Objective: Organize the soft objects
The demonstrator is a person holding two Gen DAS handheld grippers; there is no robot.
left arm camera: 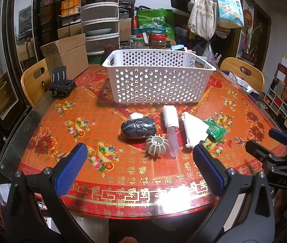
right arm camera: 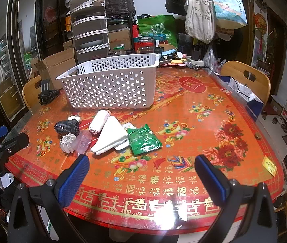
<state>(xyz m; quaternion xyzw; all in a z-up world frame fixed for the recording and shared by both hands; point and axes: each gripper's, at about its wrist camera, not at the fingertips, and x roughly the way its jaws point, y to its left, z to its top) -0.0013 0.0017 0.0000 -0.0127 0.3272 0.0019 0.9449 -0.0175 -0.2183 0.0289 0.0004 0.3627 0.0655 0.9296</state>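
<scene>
A white perforated basket (left arm camera: 157,81) (right arm camera: 111,87) stands on the red patterned table (left arm camera: 103,109) (right arm camera: 204,109). In front of it lie a dark rolled sock bundle (left arm camera: 139,128) (right arm camera: 67,127), a white rolled cloth (left arm camera: 170,117) (right arm camera: 100,122), a folded white cloth (left arm camera: 195,129) (right arm camera: 112,138), a green plastic packet (left arm camera: 216,129) (right arm camera: 143,140), a ribbed grey plastic piece (left arm camera: 157,143) (right arm camera: 68,142) and a clear pinkish piece (left arm camera: 173,141) (right arm camera: 82,141). My left gripper (left arm camera: 140,166) is open and empty near the front edge. My right gripper (right arm camera: 141,174) is open and empty, right of the pile.
A black phone stand (left arm camera: 61,84) (right arm camera: 46,93) sits at the table's left. A cardboard box (left arm camera: 66,54), stacked drawers, jars and hanging bags crowd the back. Wooden chairs (left arm camera: 34,81) (right arm camera: 248,79) flank the table. A yellow slip (right arm camera: 269,165) lies at the right edge.
</scene>
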